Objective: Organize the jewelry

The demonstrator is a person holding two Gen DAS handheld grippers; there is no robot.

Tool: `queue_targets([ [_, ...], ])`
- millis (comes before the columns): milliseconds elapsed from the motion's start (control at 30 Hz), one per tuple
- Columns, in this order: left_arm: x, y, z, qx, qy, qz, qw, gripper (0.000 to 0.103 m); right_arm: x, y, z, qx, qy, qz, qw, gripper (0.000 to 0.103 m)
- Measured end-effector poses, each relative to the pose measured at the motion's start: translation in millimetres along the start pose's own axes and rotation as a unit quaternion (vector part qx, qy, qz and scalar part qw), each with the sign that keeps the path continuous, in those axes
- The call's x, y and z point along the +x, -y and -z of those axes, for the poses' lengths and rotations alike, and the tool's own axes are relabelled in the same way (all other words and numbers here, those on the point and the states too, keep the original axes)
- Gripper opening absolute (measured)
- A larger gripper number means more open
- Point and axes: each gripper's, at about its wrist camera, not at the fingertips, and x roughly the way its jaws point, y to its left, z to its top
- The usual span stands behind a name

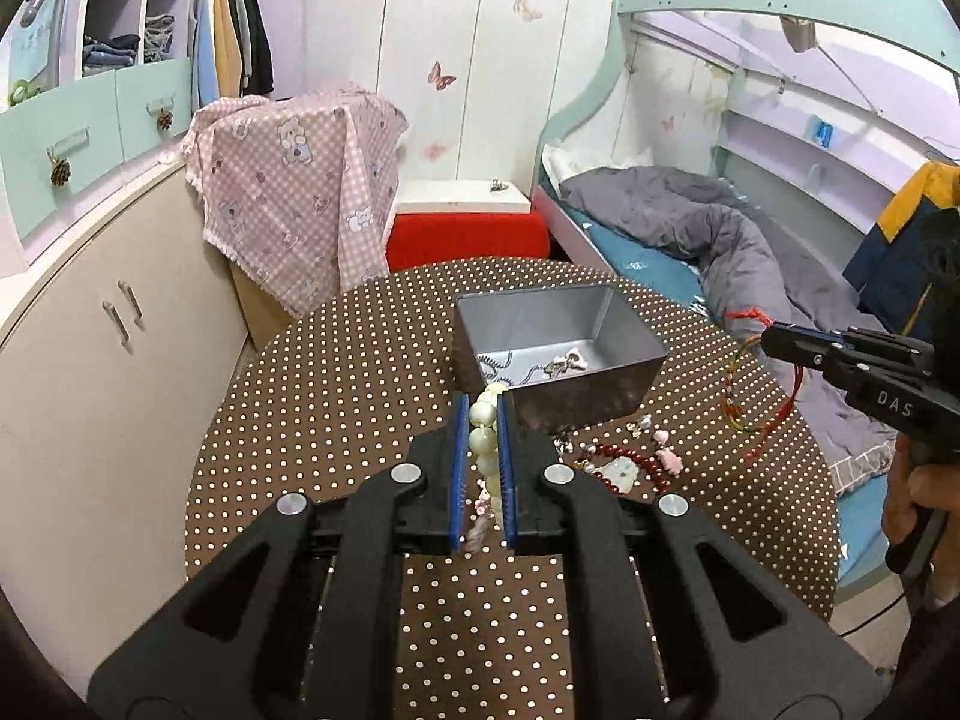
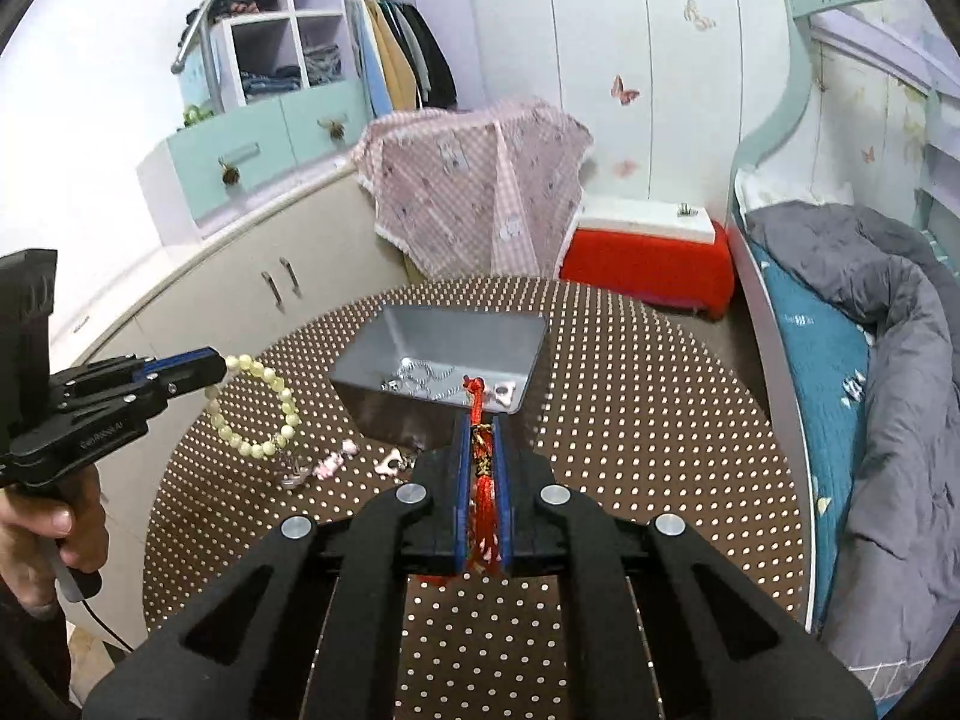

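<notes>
We've got the left hand-held gripper [image 1: 485, 414] clenched on a pale green bead bracelet [image 2: 255, 405]; the beads sit btwn its blue pads, and the rest of the loop hangs free below the tips, above the desk [image 1: 336, 396], just left of the grey box [image 1: 558, 348].

Our right hand-held gripper [image 2: 482, 426] is clamped on a red cord bracelet [image 1: 762, 396], its braided strand pinched btwn the pads w/ a red knot poking out past the tips. It dangles in the air right of the box, clear of the desk.

Inside the box: silver chain [image 2: 423, 381] and a pink charm [image 1: 576, 358]. Just in front of the box on the desk lie a dark red bead bracelet [image 1: 630, 459] and pink charms [image 1: 666, 450].
</notes>
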Motion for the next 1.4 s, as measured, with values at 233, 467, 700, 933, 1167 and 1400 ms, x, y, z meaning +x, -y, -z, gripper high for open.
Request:
queue_targets([
  [233, -18, 1, -12, -0.002, 0.022, 0.016, 0.9996, 0.009, -10, -1, -10, 0.002, 0.022, -0.015, 1.000, 0.005],
  [467, -2, -5, -8, -0.012, -0.012, 0.028, 0.9995, 0.009, 7, -8, -1, 0.002, -0.009, -0.036, 0.999, 0.006],
  [700, 13, -21, 10, -0.042, -0.041, 0.040, 0.9975, 0.009, 68, -29, 40, -0.012, -0.106, -0.045, 0.993, 0.027],
  [933, 5, -24, 7, -0.041, -0.035, 0.036, 0.9979, 0.009, 87, -94, 40, -0.092, -0.090, -0.123, 0.984, 0.060],
  [1167, 4, -26, 11, -0.046, -0.041, 0.036, 0.9975, 0.009, 136, -135, 45, -0.108, -0.131, -0.152, 0.974, 0.038],
  [1400, -3, -33, 8, -0.052, -0.030, 0.029, 0.9977, 0.009, 148, -136, 50, -0.100, -0.143, -0.120, 0.977, 0.001],
])
